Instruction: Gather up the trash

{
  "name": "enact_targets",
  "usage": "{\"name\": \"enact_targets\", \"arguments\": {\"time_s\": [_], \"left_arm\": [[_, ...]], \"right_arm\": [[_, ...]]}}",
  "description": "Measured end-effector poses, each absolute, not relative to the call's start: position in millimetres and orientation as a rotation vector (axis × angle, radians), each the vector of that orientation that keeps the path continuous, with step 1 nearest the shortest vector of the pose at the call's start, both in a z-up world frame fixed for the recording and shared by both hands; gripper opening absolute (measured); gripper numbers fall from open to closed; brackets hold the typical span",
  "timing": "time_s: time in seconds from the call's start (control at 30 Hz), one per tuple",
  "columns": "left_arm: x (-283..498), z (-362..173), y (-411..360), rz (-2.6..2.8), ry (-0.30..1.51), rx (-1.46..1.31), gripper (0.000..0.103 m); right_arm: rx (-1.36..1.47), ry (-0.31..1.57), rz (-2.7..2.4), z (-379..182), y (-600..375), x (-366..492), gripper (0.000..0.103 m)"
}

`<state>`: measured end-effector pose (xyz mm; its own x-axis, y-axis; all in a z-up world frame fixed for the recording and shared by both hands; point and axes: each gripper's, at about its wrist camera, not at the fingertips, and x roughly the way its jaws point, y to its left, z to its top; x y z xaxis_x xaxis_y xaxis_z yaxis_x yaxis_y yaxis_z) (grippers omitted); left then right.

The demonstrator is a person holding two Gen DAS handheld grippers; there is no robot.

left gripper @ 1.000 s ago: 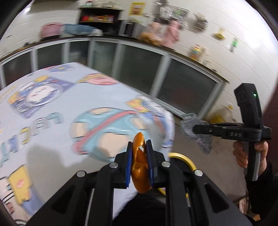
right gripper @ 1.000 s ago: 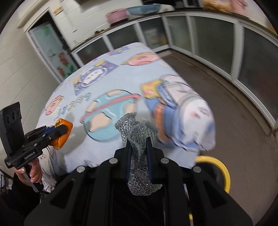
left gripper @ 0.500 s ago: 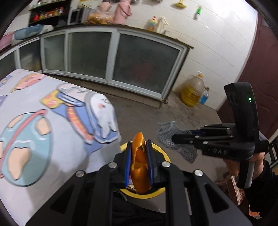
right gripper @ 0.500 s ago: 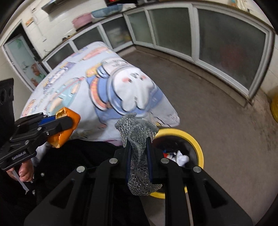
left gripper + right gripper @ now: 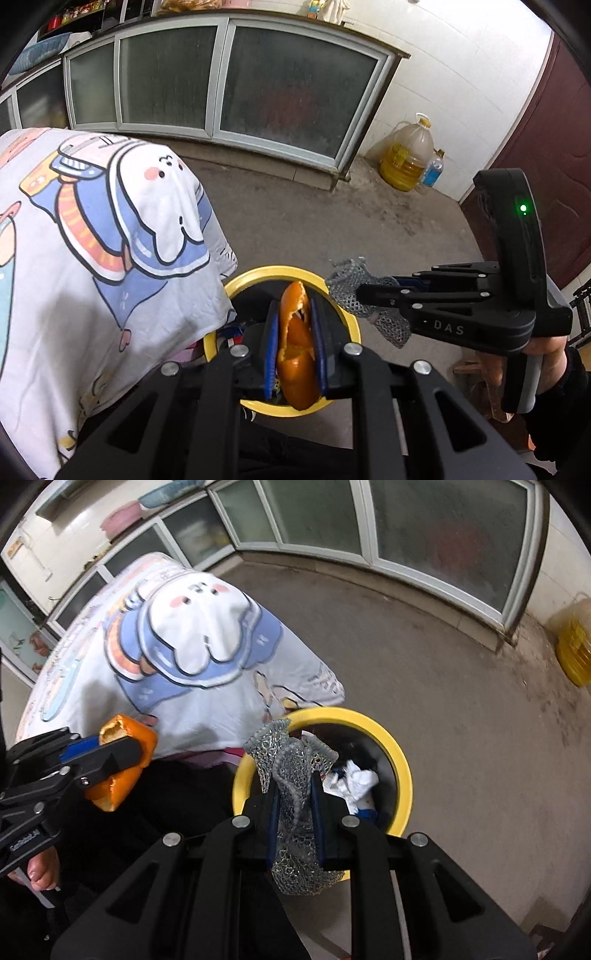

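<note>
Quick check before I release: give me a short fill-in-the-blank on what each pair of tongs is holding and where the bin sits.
1. The left tongs are shut on an orange ____.
2. The right tongs grip a piece of grey ____.
3. The bin on the floor has a ____ rim.
4. Inside the bin lies crumpled white ____.

Missing words: peel; mesh; yellow; paper
</note>
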<state>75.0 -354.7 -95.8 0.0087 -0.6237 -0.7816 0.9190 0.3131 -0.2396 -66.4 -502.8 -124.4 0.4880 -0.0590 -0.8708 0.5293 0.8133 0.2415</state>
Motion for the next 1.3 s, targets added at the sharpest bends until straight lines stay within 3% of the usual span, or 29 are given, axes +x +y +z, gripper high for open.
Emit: {"name": "enact_targets", "arguments": {"time_s": [0.23, 0.3, 0.33, 0.37, 0.43, 0.57, 0.63, 0.77, 0.83, 1.03, 1.2, 1.3], "left_arm": [[74.2, -107.2, -364.6, -1.255, 0.992, 0.404, 0.016], [74.5, -110.8, -364.4, -1.246, 1.001, 0.404, 0.021], [74.5, -111.7, -363.9, -1.242, 1.002, 0.401, 0.032], [75.7, -112.1, -361.6, -1.232, 1.000, 0.392, 0.055], [77.5, -110.6, -356.3, -1.203, 0.981, 0.370, 0.079], [81.3, -102.7, -343.4, -1.202, 0.968, 0.341, 0.088], [83.4, -96.9, -336.6, -1.199, 0.952, 0.320, 0.091], [89.2, -72.4, -313.3, -1.217, 0.869, 0.251, 0.095], [90.3, -55.0, -300.6, -1.222, 0.800, 0.224, 0.095], [98.1, -9.1, -261.9, -1.207, 0.683, 0.115, 0.095], [95.7, 28.8, -230.6, -1.200, 0.546, 0.037, 0.095], [80.2, 49.5, -216.7, -1.140, 0.434, 0.068, 0.095]], "right_arm": [[0.579, 1.080, -0.395, -149.3, -509.0, -61.9, 0.016], [0.595, 1.100, -0.392, -155.9, -509.9, -59.0, 0.017], [0.590, 1.117, -0.402, -160.7, -509.5, -57.3, 0.024], [0.583, 1.124, -0.416, -164.3, -510.1, -57.2, 0.036], [0.591, 1.124, -0.458, -170.7, -512.8, -59.3, 0.059], [0.630, 1.143, -0.502, -178.1, -515.5, -65.8, 0.059], [0.622, 1.150, -0.521, -176.3, -514.1, -68.4, 0.064], [0.589, 1.021, -0.605, -142.1, -499.5, -80.6, 0.090], [0.563, 0.962, -0.620, -121.8, -485.5, -84.7, 0.095], [0.382, 0.765, -0.782, -54.5, -432.5, -97.3, 0.095], [0.148, 0.439, -0.961, 16.8, -373.2, -119.8, 0.095], [0.163, 0.288, -0.949, 51.2, -346.7, -132.8, 0.095]]}}
